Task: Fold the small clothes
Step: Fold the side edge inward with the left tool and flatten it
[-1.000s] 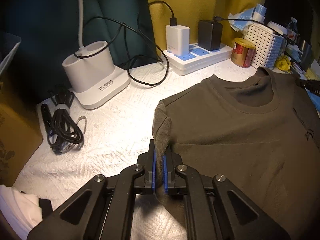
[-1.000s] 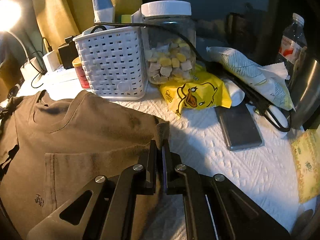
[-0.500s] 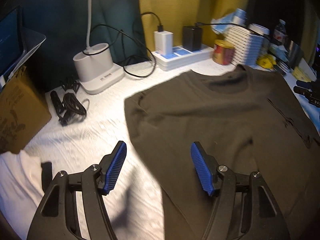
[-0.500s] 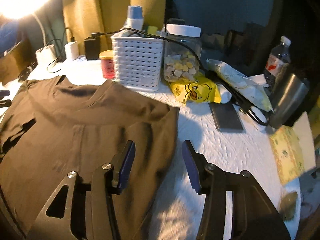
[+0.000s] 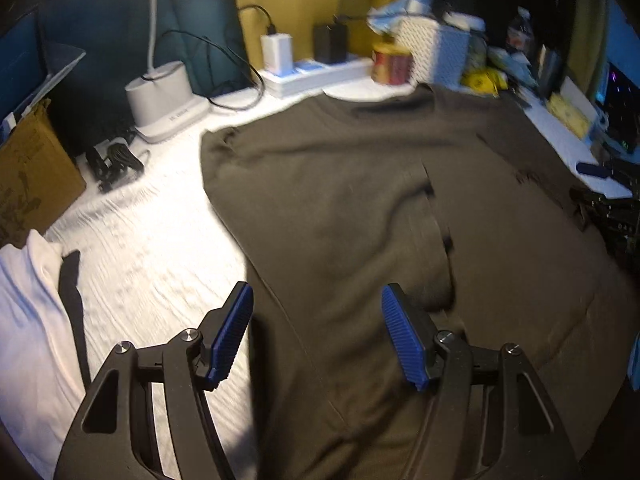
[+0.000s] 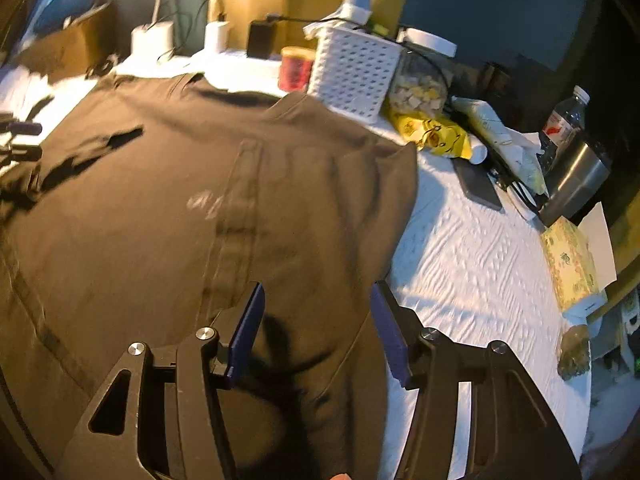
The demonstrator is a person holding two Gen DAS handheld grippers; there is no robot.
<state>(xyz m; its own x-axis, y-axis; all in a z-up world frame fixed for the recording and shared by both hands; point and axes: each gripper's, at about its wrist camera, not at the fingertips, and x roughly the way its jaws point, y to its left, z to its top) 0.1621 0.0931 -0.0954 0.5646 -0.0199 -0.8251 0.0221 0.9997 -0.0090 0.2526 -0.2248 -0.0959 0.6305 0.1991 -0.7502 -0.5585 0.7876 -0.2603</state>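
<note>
A dark olive T-shirt (image 5: pixel 360 208) lies spread flat on the white textured table cover, neck hole toward the far wall; it also fills the right wrist view (image 6: pixel 192 208). My left gripper (image 5: pixel 318 336) is open and empty, raised above the shirt's left side edge. My right gripper (image 6: pixel 316 332) is open and empty, raised above the shirt's right side edge. The right gripper's dark body shows at the far right of the left wrist view (image 5: pixel 608 196).
Along the back stand a white lamp base (image 5: pixel 164 96), a power strip with chargers (image 5: pixel 316 72), a red tin (image 5: pixel 390 66) and a white basket (image 6: pixel 354 72). A cardboard box (image 5: pixel 28 184) and white cloth (image 5: pixel 28 308) lie left. A phone (image 6: pixel 478 188), steel cup (image 6: pixel 576 184) and snack bags lie right.
Both grippers let go of the shirt's sleeve edges, opened wide and pulled back and up. The shirt now lies flat with both sleeves released.
</note>
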